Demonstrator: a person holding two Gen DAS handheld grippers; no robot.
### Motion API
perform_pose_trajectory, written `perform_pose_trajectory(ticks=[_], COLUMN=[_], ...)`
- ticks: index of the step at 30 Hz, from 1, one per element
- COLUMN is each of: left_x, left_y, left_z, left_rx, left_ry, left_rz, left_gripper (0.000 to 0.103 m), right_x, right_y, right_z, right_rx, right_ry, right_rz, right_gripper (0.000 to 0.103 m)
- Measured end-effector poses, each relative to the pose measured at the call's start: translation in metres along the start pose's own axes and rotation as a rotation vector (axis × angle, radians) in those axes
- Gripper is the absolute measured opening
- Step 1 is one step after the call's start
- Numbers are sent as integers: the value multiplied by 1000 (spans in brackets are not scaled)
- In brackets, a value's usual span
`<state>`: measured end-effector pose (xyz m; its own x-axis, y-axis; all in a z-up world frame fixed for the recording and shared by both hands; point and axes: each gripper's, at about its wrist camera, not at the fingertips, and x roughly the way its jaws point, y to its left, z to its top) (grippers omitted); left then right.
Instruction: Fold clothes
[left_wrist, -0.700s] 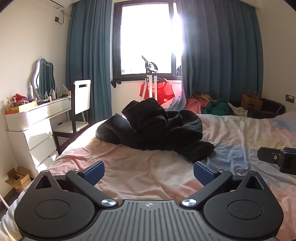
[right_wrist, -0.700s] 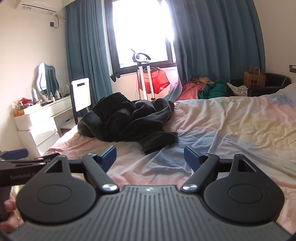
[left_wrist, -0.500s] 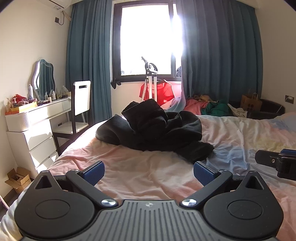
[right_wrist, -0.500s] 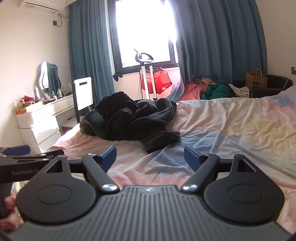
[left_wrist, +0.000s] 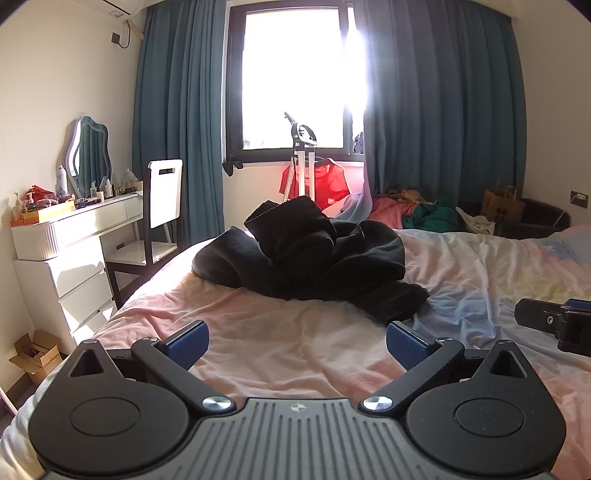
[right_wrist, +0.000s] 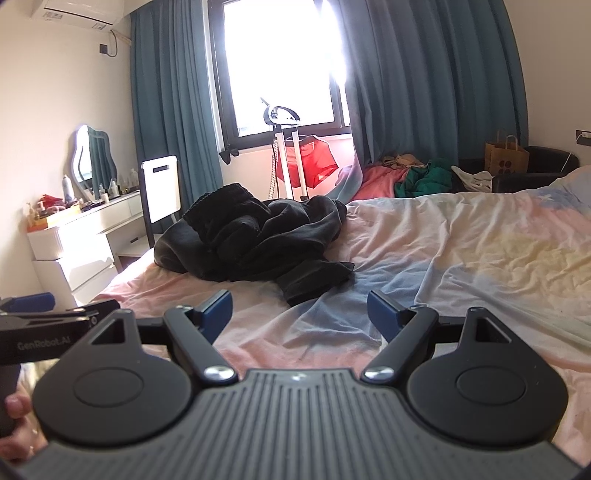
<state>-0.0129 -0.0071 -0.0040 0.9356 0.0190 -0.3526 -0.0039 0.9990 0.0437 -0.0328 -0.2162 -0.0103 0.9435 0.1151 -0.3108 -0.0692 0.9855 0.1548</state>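
A crumpled black garment (left_wrist: 310, 254) lies in a heap on the bed (left_wrist: 288, 343), which has a pastel pink and blue sheet. It also shows in the right wrist view (right_wrist: 255, 236). My left gripper (left_wrist: 297, 341) is open and empty, low over the sheet, a short way in front of the heap. My right gripper (right_wrist: 299, 314) is open and empty, just short of the garment's near edge. The right gripper's finger shows at the right edge of the left wrist view (left_wrist: 554, 321).
A white dresser (left_wrist: 74, 251) with a mirror and bottles and a chair (left_wrist: 159, 221) stand left of the bed. A clothes stand with a red garment (left_wrist: 314, 181) is under the window. A pile of clothes (left_wrist: 417, 214) and a paper bag (left_wrist: 504, 206) lie beyond the bed.
Both grippers have edged slightly closer to the black heap. Both stay open and empty.
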Motion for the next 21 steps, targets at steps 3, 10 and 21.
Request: perform_pose_trajectory(ticks=[3, 10, 21], left_x=[1, 4, 7], left_y=[0, -1, 0], left_z=[-1, -2, -4], left_rx=[2, -1, -4], left_ry=[1, 6, 3], left_rz=[1, 1, 4], left_gripper=[103, 103, 103], right_x=[0, 2, 1], right_y=[-1, -1, 0], right_z=[0, -1, -4], right_rx=[2, 5, 2], right_ry=[-2, -1, -14], right_rz=[-2, -5, -21], right_gripper=[82, 82, 82])
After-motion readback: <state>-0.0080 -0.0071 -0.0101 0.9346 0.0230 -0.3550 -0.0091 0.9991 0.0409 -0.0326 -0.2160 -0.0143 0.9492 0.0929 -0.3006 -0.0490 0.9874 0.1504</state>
